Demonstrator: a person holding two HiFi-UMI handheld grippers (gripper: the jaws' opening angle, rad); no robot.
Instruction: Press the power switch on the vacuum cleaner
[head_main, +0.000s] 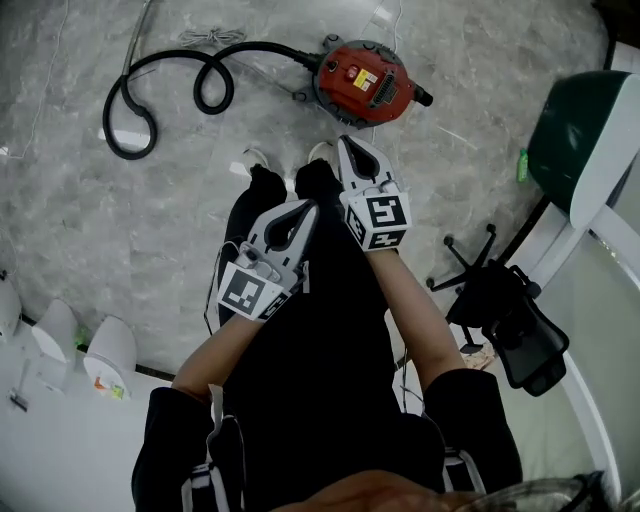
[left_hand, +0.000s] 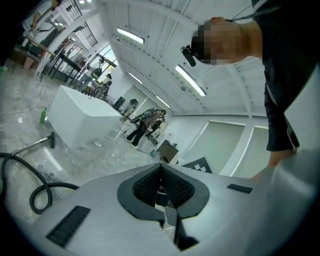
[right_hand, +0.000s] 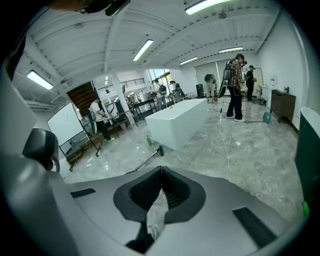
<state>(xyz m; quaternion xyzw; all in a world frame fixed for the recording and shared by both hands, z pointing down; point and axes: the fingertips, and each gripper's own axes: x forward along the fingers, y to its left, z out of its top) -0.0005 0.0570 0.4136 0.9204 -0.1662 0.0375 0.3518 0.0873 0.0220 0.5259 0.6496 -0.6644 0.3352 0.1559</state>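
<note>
— How does the right claw (right_hand: 161, 169) stand?
— Jaws together at the tips, nothing between them.
— And beyond it?
— Grey floor (right_hand: 250, 150); a white block (right_hand: 177, 122) at twelve o'clock, people (right_hand: 235, 85) standing at two, a whiteboard (right_hand: 65, 125) at nine.

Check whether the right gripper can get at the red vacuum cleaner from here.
Probably yes, with a crouch. The right gripper, jaws shut and empty, points toward the vacuum cleaner on the floor, with nothing between them; the hose trails away to the left.
</note>
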